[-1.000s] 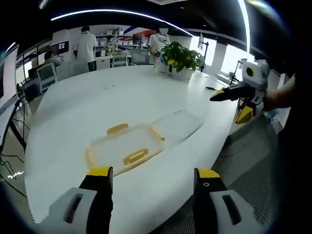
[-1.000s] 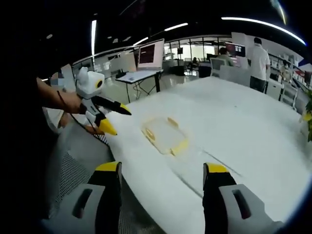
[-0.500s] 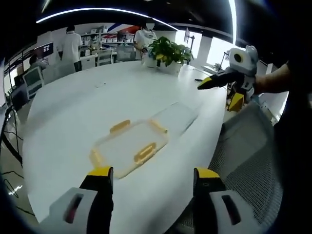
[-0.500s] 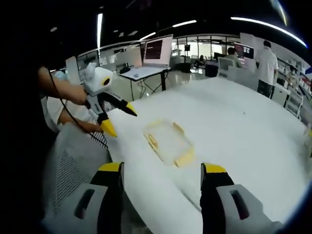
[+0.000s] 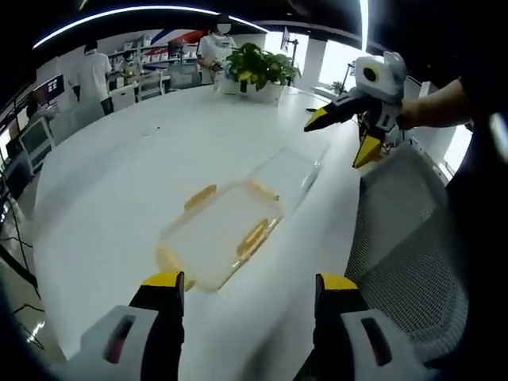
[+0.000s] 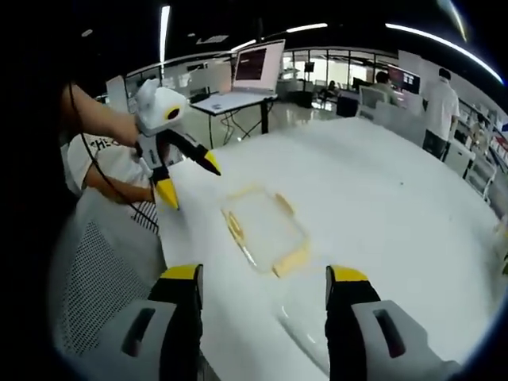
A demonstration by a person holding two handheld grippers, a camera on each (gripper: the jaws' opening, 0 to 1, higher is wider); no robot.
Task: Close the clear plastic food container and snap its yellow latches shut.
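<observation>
Clear container (image 5: 222, 234) sits centre frame on the white counter (image 5: 111, 175), near its front edge; its clear lid (image 5: 290, 171) lies flat just beside it, toward upper right. Yellow latches (image 5: 254, 236) hang off the rims. Left gripper (image 5: 250, 282) fingers spread, empty, hovering short of the box. Right gripper (image 6: 263, 274) fingers spread too, empty, above the container (image 6: 266, 230). Thin plastic: probably light, slick, flexy, likely to skid. Best pinch the lid by an edge. Open counter beyond; the front edge and a mesh chair (image 5: 405, 238) crowd the near side.
</observation>
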